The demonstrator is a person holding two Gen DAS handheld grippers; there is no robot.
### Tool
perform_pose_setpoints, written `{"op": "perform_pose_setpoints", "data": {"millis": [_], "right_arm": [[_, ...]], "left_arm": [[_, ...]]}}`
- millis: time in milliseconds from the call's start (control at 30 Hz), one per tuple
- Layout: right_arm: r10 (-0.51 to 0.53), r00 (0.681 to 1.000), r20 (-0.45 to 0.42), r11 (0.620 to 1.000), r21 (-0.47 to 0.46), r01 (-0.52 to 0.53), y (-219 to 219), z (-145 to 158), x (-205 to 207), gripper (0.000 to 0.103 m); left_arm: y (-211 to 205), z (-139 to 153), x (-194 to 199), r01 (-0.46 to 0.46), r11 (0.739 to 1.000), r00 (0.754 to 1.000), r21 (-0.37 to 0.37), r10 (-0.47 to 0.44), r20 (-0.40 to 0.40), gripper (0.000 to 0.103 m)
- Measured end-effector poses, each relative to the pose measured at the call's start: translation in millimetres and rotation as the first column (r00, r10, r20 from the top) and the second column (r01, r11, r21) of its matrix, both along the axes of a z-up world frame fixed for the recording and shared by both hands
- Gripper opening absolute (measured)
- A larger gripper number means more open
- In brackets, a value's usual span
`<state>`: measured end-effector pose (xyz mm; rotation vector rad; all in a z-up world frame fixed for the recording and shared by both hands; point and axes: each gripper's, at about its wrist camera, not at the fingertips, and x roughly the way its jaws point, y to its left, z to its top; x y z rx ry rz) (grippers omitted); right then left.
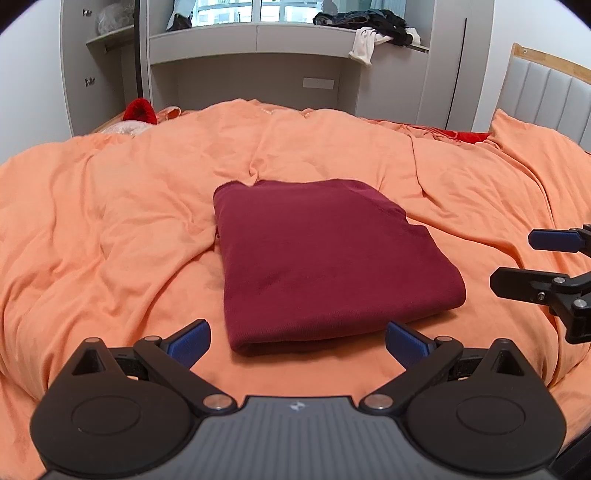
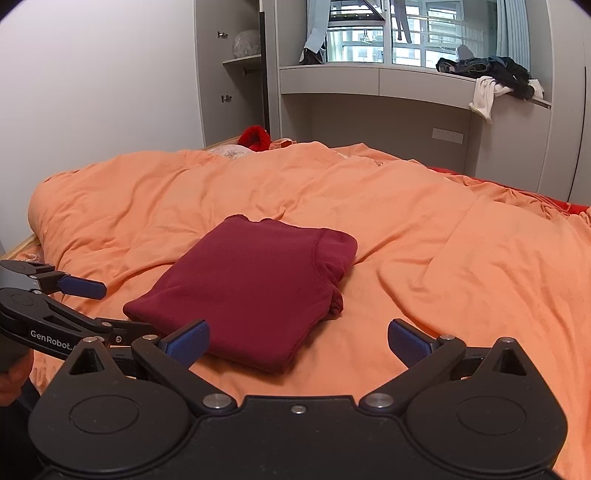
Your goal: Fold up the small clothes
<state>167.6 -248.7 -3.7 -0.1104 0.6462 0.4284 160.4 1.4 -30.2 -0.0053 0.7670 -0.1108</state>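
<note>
We see a bed [image 1: 110, 206] under a rumpled orange duvet [image 2: 461, 258], with grey built-in cabinets [image 2: 229, 92] and a window ledge [image 2: 406, 79] heaped with dark clothes [image 2: 491, 72] behind, daylight in the window [image 2: 406, 33], and a padded headboard [image 1: 546, 92] beside plain pale walls [image 2: 103, 74].

Bed with rumpled orange duvet [image 1: 129, 206], folded maroon garment [image 1: 325, 266] flat on it, red fabric [image 2: 255, 137] at far edge

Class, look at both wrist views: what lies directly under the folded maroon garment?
The folded maroon garment rests on the rumpled orange duvet, which shows all around it. The patch beneath the garment, and the garment's inner folded layers, are covered.
</note>
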Motion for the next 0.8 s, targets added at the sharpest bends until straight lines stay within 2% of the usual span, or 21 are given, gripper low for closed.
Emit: {"op": "perform_pose_setpoints", "data": {"millis": [133, 333, 533, 800], "right_arm": [[-0.011, 1.0, -0.025, 1.0, 0.004, 0.011, -1, -3, 3, 0.102], [-0.028, 0.996, -0.085, 1.0, 0.003, 0.028, 0, -11, 6, 0.102], [-0.042, 0.995, -0.093, 0.999, -0.013, 0.041, 0, -13, 6, 0.102], [-0.035, 0.995, -0.097, 0.999, -0.023, 0.033, 1, -15, 5, 0.102]], "left_arm": [[-1, 4, -3, -0.003, 1.0, 0.999, 0.019, 0.002, 0.032, 0.102], [-7, -1, 3, -0.012, 0.998, 1.0, 0.055, 0.011, 0.027, 0.102], [-8, -1, 3, 0.022, 1.0, 1.0, 0.017, -0.023, 0.012, 0.102], [-8, 0, 3, 0.022, 0.999, 1.0, 0.026, -0.022, 0.019, 0.102]]}}
